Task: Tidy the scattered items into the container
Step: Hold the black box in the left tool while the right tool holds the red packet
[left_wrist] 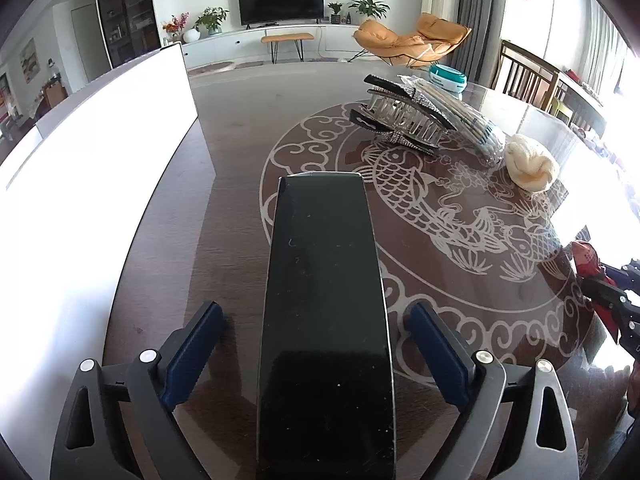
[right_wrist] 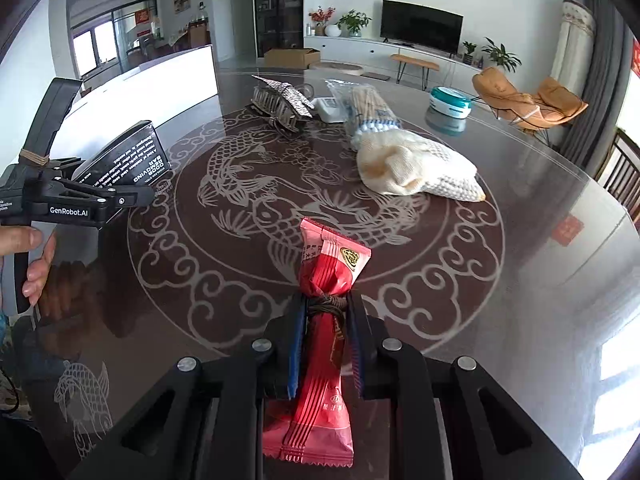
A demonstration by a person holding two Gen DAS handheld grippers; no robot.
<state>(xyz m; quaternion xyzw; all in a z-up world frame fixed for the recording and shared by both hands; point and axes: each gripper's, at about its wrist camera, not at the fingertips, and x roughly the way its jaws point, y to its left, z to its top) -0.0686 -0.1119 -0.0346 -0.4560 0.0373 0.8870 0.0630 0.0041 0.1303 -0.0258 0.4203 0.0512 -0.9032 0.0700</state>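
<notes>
Right wrist | right hand-held gripper [right_wrist: 325, 344] angled down, pinching red packet [right_wrist: 324, 300] | left hand-held gripper [left_wrist: 316, 354] spread

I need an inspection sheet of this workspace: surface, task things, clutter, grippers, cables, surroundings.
Surface: glossy dark table with a pale fish pattern.
Task things: black box between the open fingers of the left gripper, pads apart from it; red snack packet clamped in the right gripper; hair claw, bagged sticks and cream cloth lie loose; white container at the left.
Clutter: teal tub.
Cables: nothing seen.
Surroundings: television, orange chairs, plants.
</notes>
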